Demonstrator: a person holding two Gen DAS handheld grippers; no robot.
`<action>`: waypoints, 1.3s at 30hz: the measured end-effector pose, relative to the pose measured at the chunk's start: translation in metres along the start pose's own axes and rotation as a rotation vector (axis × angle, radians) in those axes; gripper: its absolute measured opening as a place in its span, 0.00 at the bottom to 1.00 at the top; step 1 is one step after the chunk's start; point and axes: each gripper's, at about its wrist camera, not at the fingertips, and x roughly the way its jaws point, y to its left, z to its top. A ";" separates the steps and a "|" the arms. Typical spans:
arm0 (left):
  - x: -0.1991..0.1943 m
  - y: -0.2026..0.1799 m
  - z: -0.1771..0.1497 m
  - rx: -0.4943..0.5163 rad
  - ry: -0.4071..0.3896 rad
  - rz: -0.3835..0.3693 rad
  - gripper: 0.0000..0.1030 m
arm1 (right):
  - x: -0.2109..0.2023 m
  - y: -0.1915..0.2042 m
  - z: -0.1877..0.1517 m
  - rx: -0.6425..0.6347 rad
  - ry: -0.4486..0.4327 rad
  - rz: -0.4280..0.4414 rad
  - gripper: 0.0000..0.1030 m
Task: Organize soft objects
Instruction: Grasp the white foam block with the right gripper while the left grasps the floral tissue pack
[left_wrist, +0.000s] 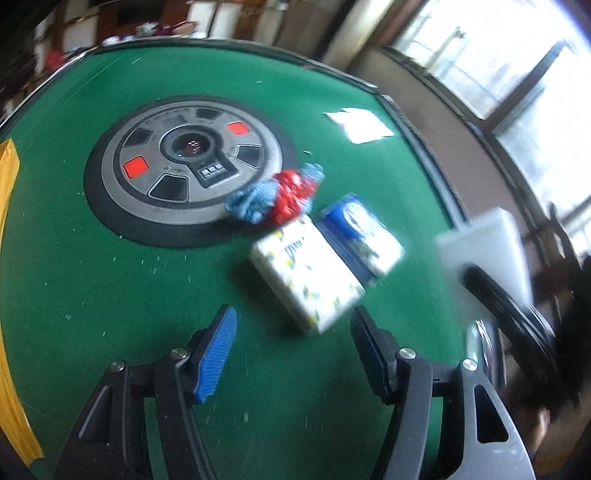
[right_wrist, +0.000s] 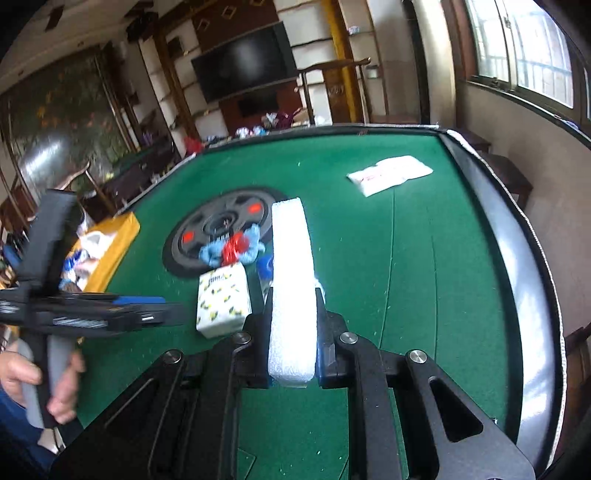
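My right gripper (right_wrist: 293, 295) is shut on a white foam block (right_wrist: 290, 266), which stands on edge between the pads above the green table (right_wrist: 406, 258). The same foam block (left_wrist: 487, 243) shows blurred at the right in the left wrist view. My left gripper (left_wrist: 291, 321) is open with nothing between its fingers, just short of a white tissue pack with yellow print (left_wrist: 306, 273). A blue-and-white tissue pack (left_wrist: 364, 236) lies beside it. A blue cloth with a red bundle (left_wrist: 280, 195) rests at the edge of the round centre panel (left_wrist: 188, 173).
A flat white packet (right_wrist: 389, 173) lies near the table's far right corner. A yellow bin (right_wrist: 110, 243) with mixed items sits at the left edge. A hand (right_wrist: 22, 373) holds the left gripper's handle. The table has a padded rim (right_wrist: 528, 295).
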 end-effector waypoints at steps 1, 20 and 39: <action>0.006 -0.001 0.005 -0.019 0.007 0.018 0.62 | -0.002 0.000 0.000 0.005 -0.006 0.002 0.13; 0.051 -0.025 0.019 0.135 -0.032 0.099 0.63 | -0.005 0.007 0.002 -0.003 -0.026 0.059 0.13; 0.041 -0.021 0.009 0.280 -0.022 0.091 0.61 | 0.025 0.025 -0.012 -0.042 0.069 0.041 0.13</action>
